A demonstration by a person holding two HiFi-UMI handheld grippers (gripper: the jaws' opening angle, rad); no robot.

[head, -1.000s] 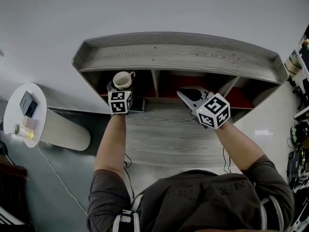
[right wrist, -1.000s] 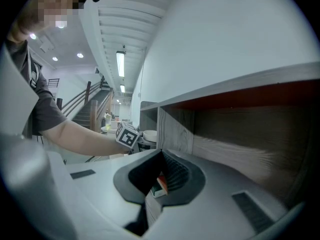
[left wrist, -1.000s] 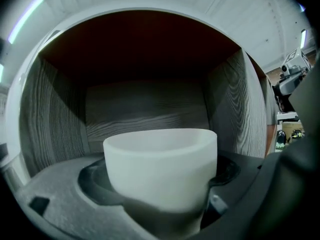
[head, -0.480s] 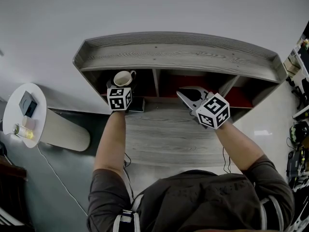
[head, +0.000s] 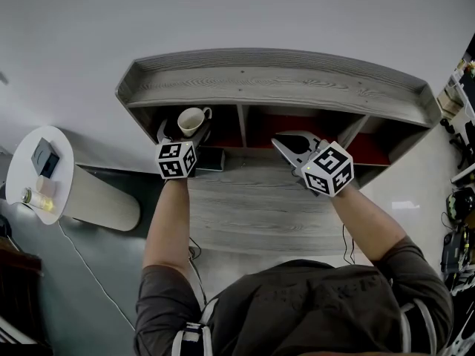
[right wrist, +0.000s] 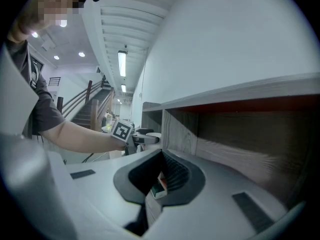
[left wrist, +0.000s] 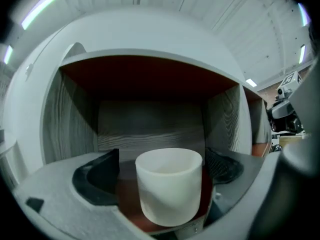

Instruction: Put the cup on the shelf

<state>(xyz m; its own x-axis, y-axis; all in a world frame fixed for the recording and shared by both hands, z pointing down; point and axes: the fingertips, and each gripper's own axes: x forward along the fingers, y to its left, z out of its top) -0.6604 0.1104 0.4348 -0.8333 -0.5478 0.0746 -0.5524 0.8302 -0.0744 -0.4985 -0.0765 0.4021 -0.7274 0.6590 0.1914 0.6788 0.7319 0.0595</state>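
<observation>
A cream cup (head: 191, 119) with a handle stands upright on the red floor of the left compartment of the grey wooden shelf (head: 274, 87). My left gripper (head: 183, 134) reaches into that compartment and is open. In the left gripper view the cup (left wrist: 169, 184) sits between the dark pads (left wrist: 97, 176), with a gap on each side. My right gripper (head: 282, 145) hovers in front of the middle compartment with its jaws closed together. In the right gripper view a small white, red and green bit shows at the seam of that gripper (right wrist: 157, 179); I cannot tell what it is.
A dark flat object (head: 211, 159) lies on the wooden desk top (head: 260, 206) beside my left hand. A round white side table (head: 30, 143) at the left carries a small bottle (head: 33, 199) and a dark device (head: 44, 158). Clutter lines the right edge.
The left gripper's jaws have spread off the cup, and its marker cube has slid a little left and back. The cup stays in the compartment. The right gripper has not moved.
</observation>
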